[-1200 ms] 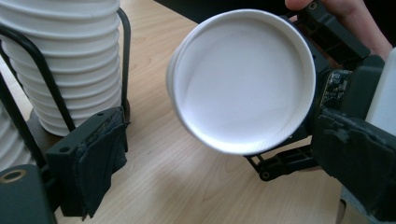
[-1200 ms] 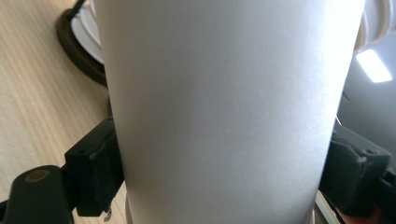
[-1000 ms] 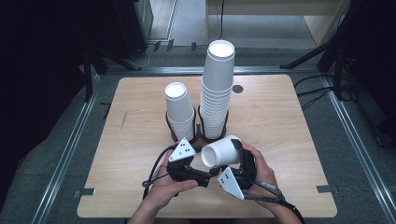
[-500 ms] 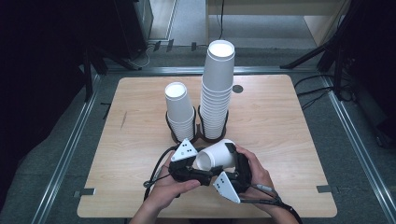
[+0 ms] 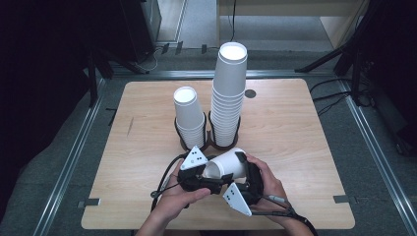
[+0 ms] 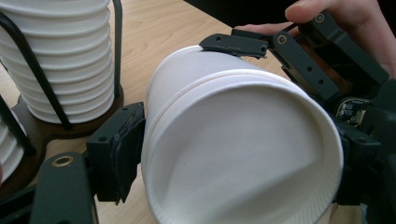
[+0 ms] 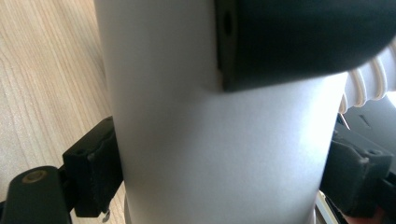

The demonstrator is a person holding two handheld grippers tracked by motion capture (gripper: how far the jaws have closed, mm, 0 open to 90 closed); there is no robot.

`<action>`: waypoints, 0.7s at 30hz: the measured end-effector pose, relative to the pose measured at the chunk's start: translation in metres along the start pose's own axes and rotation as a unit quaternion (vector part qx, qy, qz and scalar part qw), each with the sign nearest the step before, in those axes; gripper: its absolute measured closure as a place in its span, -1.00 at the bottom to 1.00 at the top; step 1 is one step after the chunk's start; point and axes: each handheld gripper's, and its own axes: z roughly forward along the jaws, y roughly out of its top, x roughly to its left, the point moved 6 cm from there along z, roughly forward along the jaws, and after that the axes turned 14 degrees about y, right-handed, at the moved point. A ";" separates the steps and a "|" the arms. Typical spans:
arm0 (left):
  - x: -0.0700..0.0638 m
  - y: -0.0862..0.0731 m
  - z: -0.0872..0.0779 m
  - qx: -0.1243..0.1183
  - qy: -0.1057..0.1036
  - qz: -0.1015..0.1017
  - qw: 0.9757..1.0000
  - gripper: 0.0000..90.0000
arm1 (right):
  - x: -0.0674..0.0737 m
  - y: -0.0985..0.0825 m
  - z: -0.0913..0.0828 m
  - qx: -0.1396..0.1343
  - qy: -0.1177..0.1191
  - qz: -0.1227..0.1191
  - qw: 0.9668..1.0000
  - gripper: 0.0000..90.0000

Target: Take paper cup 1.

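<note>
White paper made up the cup (image 5: 227, 165) that lay on its side above the near part of the wooden table (image 5: 305, 132), held between both grippers. Its open mouth faced the person's left. In the left gripper view the cup looked like two cups pushed one inside the other, with a second rim showing just behind the first.

The left gripper (image 5: 212, 181) had just been closing its jaws, and the cup sat between them; its pads pressed on the cup near the mouth (image 6: 243, 154). The right gripper (image 5: 246, 172) had just been opening its jaws a little, yet its pads were pressed to both sides of the cup (image 7: 219, 140), nearer the bottom.

Behind the hands stood a dark holder (image 5: 216, 143) with two rings. A short stack of cups (image 5: 189, 115) sat in the left ring and a tall stack of cups (image 5: 229, 93) sat in the right ring.
</note>
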 end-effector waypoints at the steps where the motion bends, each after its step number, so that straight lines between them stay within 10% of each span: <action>1: 0.000 0.000 0.000 0.000 0.000 0.000 1.000 -0.55 | 0.000 0.000 0.000 -0.001 -0.002 0.001 1.000 -0.73; 21: 0.012 0.000 -0.003 -0.027 0.015 -0.015 0.999 -0.48 | 0.004 0.007 -0.003 -0.027 0.009 0.030 0.999 -0.99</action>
